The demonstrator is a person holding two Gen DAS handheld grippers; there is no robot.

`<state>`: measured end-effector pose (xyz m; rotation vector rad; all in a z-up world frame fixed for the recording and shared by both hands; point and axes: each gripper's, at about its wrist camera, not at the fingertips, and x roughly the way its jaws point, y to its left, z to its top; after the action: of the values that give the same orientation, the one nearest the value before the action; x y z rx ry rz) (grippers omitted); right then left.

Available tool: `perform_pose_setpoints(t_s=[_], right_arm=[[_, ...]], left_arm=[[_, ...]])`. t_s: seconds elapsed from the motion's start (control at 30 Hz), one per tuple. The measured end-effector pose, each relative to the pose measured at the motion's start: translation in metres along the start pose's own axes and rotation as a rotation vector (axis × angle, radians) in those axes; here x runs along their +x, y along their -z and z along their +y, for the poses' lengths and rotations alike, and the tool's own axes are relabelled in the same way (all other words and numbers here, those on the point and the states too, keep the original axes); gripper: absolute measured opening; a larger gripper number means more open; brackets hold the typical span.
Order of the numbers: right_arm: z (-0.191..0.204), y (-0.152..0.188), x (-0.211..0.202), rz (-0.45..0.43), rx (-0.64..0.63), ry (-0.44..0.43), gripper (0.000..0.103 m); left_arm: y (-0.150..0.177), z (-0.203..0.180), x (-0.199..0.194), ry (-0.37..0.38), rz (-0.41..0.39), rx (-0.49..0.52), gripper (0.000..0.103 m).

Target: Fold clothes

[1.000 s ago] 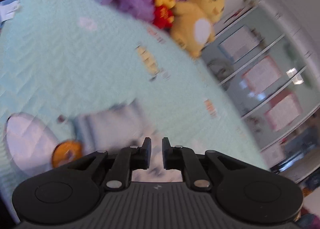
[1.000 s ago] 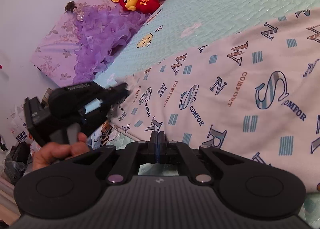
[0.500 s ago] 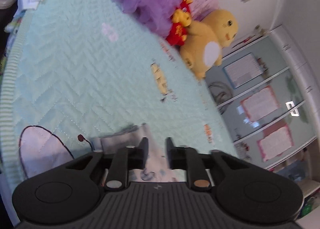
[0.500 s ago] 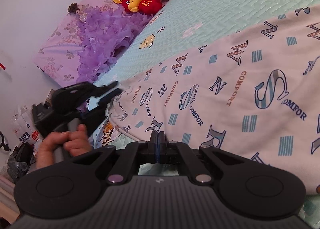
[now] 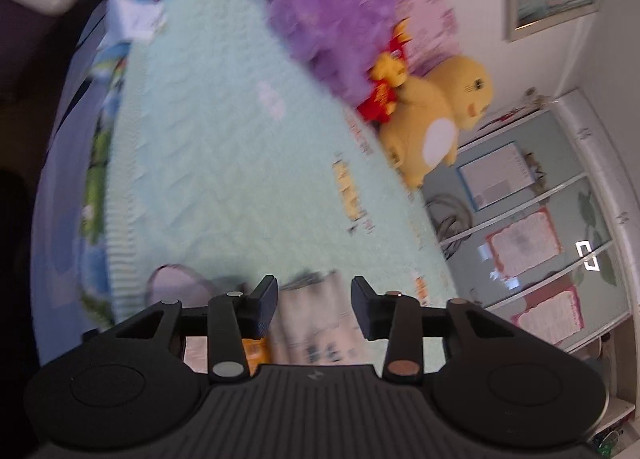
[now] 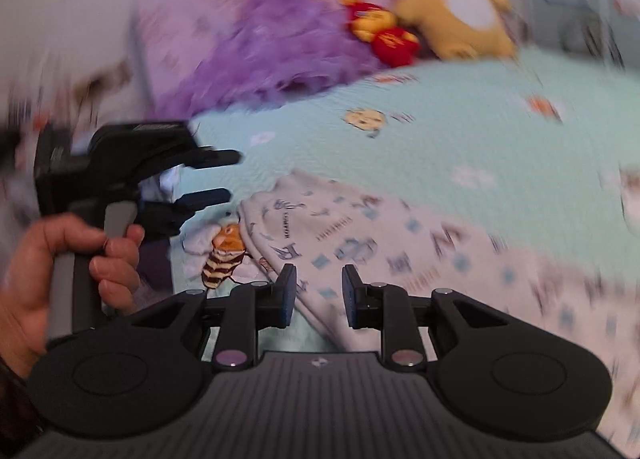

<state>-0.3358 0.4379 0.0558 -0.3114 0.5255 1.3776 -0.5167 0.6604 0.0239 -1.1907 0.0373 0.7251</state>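
Both grippers are letting go: the right gripper [image 6: 314, 291] and left gripper [image 5: 313, 300] are opening, gripping nothing, leaving the letter-printed garment [image 6: 400, 243] lying folded on the quilted bedspread [image 6: 400, 139].

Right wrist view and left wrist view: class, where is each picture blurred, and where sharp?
Right wrist view: purple ruffled fabric and printed garment smeared; right gripper sharp. Left wrist view: quilt softly blurred; left gripper crisp; both bent by fisheye.
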Motion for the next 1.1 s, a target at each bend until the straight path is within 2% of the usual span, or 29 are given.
perform_pose_setpoints(t_s=[0.13,0.33,0.6,0.9,1.1], right_arm=[[0.021,-0.006,0.018,0.007,-0.173,0.015,0.025],[0.04,-0.012,0.037,0.024,-0.315,0.047,0.025],[0.058,-0.009,0.059,0.081,-0.415,0.048,0.025],[0.057,-0.01,0.057,0.07,-0.402,0.06,0.025],[0.063,-0.008,0.054,0.059,-0.458,0.076,0.024]], left_arm=[[0.0,0.001,-0.001,0.01,-0.022,0.032,0.041],[0.001,0.002,0.006,0.019,-0.009,0.066,0.041],[0.003,0.003,0.007,0.016,-0.009,0.085,0.038],[0.003,0.002,0.007,0.018,-0.009,0.099,0.038],[0.003,0.003,0.005,0.024,-0.017,0.089,0.038]])
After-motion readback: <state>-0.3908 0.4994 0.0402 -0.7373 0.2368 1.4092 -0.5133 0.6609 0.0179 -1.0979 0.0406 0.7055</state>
